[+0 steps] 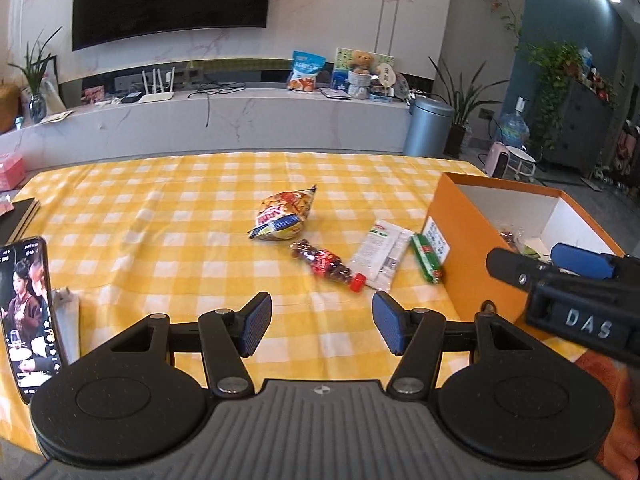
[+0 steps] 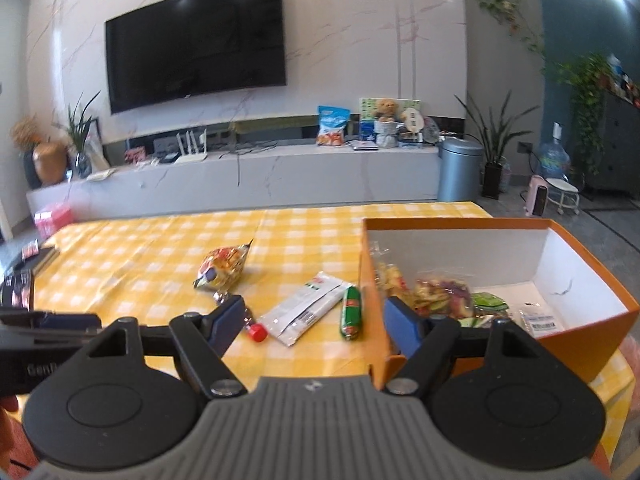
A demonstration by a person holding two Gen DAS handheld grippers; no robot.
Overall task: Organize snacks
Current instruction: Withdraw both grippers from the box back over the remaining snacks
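Four snacks sit loose on the checked cloth ahead of both claws: one chip bag (image 1: 285, 216), one red candy pack (image 1: 326, 264), one white sachet (image 1: 382, 254), one green stick (image 1: 427, 258). Left claw (image 1: 322, 328) and right claw (image 2: 316, 322) both gape, empty, orange box (image 2: 580, 328) right of them.

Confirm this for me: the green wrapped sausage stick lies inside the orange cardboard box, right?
No. The green wrapped sausage stick lies on the yellow checked tablecloth, just outside the orange cardboard box, beside its left wall. The right wrist view shows it.
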